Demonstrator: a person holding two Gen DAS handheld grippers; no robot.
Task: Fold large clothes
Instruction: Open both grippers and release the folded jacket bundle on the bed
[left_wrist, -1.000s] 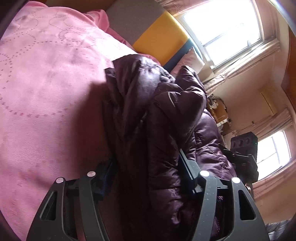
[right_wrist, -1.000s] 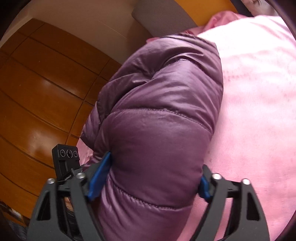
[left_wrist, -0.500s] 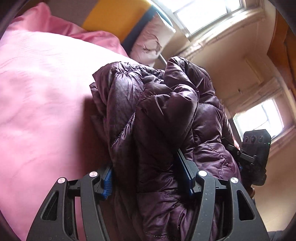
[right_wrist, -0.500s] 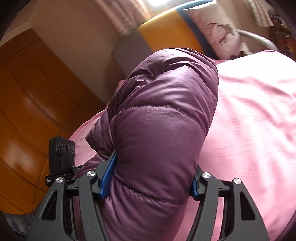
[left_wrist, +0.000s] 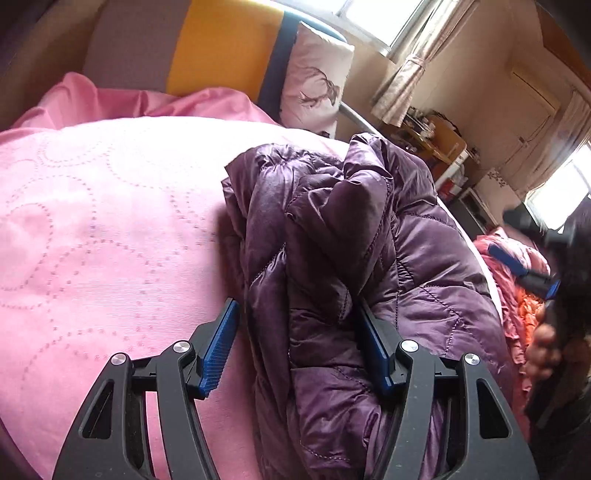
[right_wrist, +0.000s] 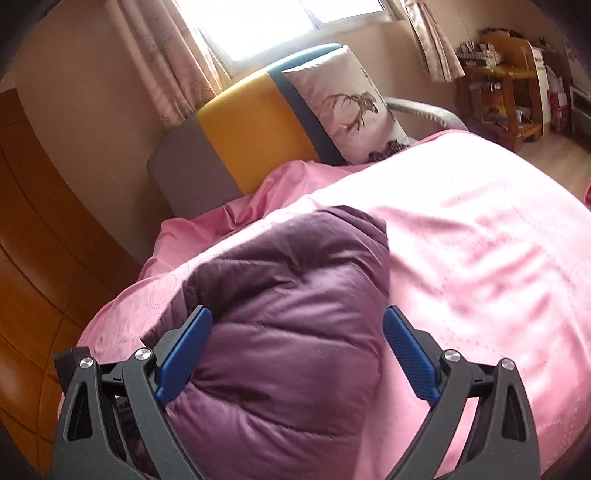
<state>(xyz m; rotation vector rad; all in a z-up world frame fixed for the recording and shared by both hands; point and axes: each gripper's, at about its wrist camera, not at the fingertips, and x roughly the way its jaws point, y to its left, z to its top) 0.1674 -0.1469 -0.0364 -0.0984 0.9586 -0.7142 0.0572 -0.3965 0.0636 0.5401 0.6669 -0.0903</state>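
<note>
Left wrist view shows the left gripper (left_wrist: 295, 347) with a bunched fold of the purple puffer jacket (left_wrist: 351, 258) between its blue pads: the right-hand pad is pressed into the quilting, while the left-hand pad (left_wrist: 218, 350) stands just clear of the fabric, with pink showing in the gap. The jaws are partly apart and have just eased a little wider. The jacket lies in a crumpled heap on the pink bedspread (left_wrist: 92, 229), toward the side of the bed away from the yellow and grey headboard (left_wrist: 221, 48).

In the right wrist view, the right gripper (right_wrist: 295, 347) has its jaws spread wide, having just been opening; the jacket's smooth, rounded bulk (right_wrist: 295, 332) sits between the pads, which no longer pinch it. A deer-print pillow (right_wrist: 351, 107) leans against the headboard.
</note>
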